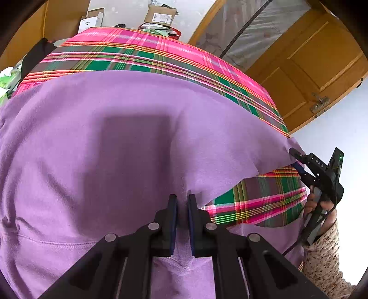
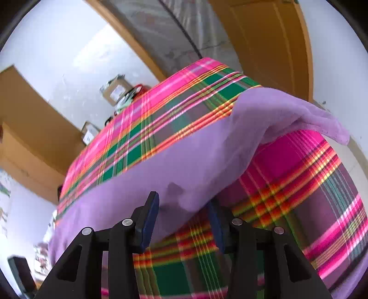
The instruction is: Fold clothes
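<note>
Left gripper (image 1: 182, 202) pinches a purple fleece (image 1: 115, 149); right gripper (image 2: 184, 207) gapes beside it, over plaid tablecloth (image 1: 161, 55), near wooden door (image 1: 310, 69).

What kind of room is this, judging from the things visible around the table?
Probably a room in a home: a plaid tablecloth covers the table, wooden doors stand behind it, and cardboard boxes are stacked by the wall.

We see a lilac fleece garment (image 1: 96, 142) spread flat over the plaid-covered table (image 1: 142, 57), one edge lifted and folded back, a stitched seam showing
</note>
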`<state>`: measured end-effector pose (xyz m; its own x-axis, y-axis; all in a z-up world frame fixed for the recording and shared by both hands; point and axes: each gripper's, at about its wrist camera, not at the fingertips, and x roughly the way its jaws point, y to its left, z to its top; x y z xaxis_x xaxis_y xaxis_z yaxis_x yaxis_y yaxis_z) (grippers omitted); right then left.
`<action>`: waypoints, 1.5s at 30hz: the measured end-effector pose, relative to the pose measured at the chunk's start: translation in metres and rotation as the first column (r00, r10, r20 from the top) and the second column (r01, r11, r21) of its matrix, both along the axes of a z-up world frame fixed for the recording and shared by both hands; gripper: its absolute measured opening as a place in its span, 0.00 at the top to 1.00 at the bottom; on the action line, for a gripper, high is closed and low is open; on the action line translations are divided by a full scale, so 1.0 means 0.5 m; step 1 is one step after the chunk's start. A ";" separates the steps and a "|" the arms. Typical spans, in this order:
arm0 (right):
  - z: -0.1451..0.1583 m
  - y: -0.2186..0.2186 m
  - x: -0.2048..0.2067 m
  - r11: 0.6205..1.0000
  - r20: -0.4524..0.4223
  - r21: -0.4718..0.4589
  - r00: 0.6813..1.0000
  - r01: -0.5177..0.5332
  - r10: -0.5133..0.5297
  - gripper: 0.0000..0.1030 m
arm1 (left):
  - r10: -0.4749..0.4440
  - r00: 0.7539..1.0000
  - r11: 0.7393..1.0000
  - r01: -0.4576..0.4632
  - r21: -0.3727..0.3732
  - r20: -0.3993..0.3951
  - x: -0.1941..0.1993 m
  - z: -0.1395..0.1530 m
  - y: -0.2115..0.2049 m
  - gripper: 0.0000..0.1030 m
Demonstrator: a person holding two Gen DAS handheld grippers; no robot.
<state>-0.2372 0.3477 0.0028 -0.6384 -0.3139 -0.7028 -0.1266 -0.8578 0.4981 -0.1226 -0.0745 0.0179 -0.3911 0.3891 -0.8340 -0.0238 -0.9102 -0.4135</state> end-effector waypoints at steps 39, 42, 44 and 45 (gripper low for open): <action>0.029 0.123 -0.016 0.913 -0.023 0.370 0.984 0.170 -0.175 0.66 | 0.011 1.000 1.000 -0.011 0.009 0.010 0.057 0.031 -0.044 0.93; 0.026 0.150 -0.010 0.910 -0.003 0.355 0.973 0.217 -0.231 0.66 | 0.028 1.000 1.000 -0.028 0.009 0.005 0.071 0.037 -0.060 0.93; 0.023 0.166 -0.001 0.902 0.013 0.358 0.965 0.242 -0.263 0.66 | 0.035 0.999 0.999 -0.035 0.006 0.008 0.075 0.037 -0.067 0.93; 0.024 0.173 0.004 0.898 0.017 0.359 0.961 0.253 -0.277 0.66 | 0.036 0.999 0.999 -0.036 0.005 0.009 0.076 0.037 -0.069 0.93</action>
